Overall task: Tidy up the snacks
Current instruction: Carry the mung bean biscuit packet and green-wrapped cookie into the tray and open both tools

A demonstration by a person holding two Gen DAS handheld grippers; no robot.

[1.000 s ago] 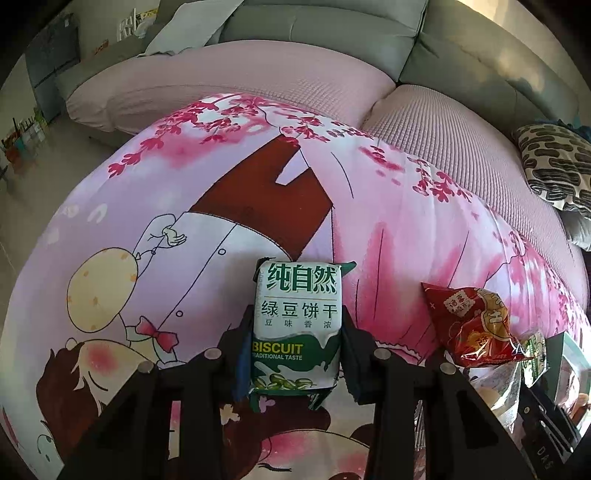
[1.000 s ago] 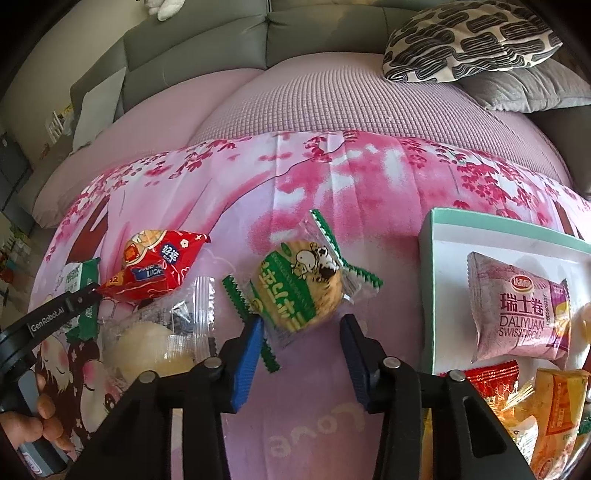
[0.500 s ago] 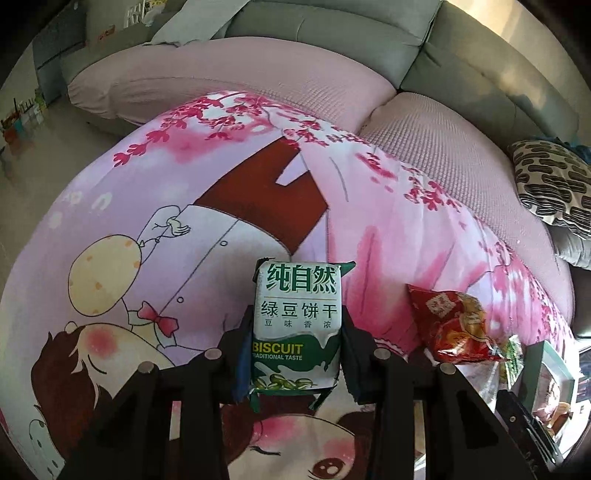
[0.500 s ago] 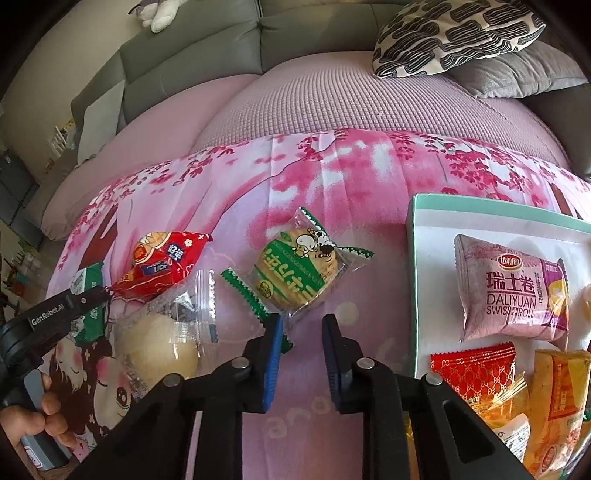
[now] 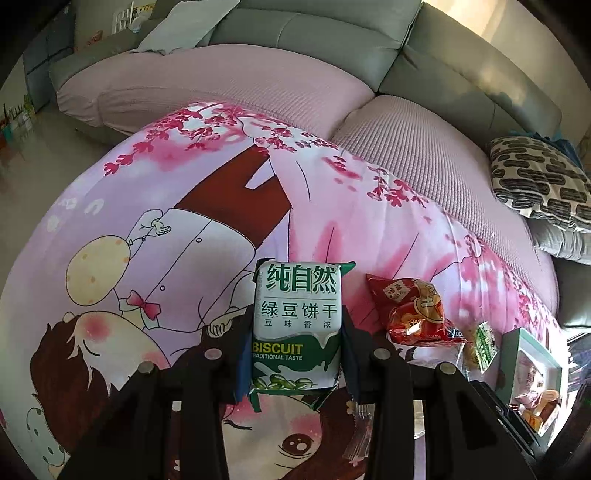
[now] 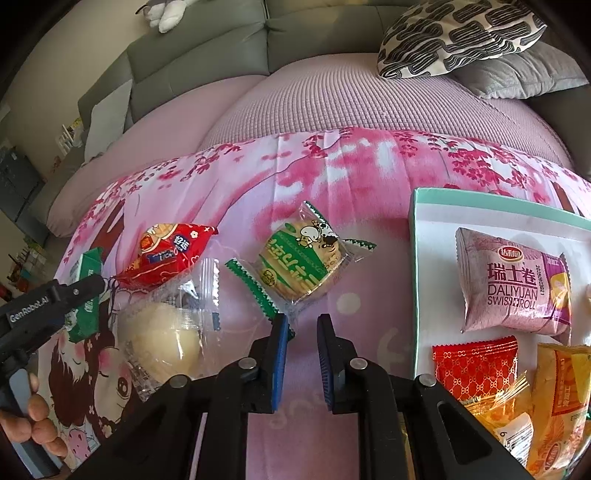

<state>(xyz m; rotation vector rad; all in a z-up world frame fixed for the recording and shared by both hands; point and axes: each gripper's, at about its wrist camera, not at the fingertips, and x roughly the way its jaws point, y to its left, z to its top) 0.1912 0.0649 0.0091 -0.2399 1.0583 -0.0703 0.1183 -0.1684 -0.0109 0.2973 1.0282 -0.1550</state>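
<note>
My left gripper (image 5: 295, 354) is shut on a green and white biscuit pack (image 5: 296, 325) and holds it above the pink cartoon cloth (image 5: 184, 236). It also shows at the left of the right wrist view (image 6: 83, 295). My right gripper (image 6: 302, 332) has its jaws nearly together with a narrow gap, empty, just in front of a green round cracker pack (image 6: 295, 254). A red snack pack (image 6: 166, 251) and a clear-wrapped pale bun (image 6: 166, 332) lie to its left. A white tray with a teal rim (image 6: 417, 258) at the right holds a pink Swiss roll pack (image 6: 513, 284) and other packs.
A grey sofa (image 5: 332, 40) with pink cushions (image 6: 351, 96) runs behind the cloth. A black and white patterned pillow (image 6: 458, 33) lies at the back right. Red (image 6: 476, 369) and orange (image 6: 561, 398) packs fill the tray's near part.
My right gripper's jaws have closed from wide open to a narrow gap and drawn back from the cracker pack. My left gripper has lifted a little with the biscuit pack.
</note>
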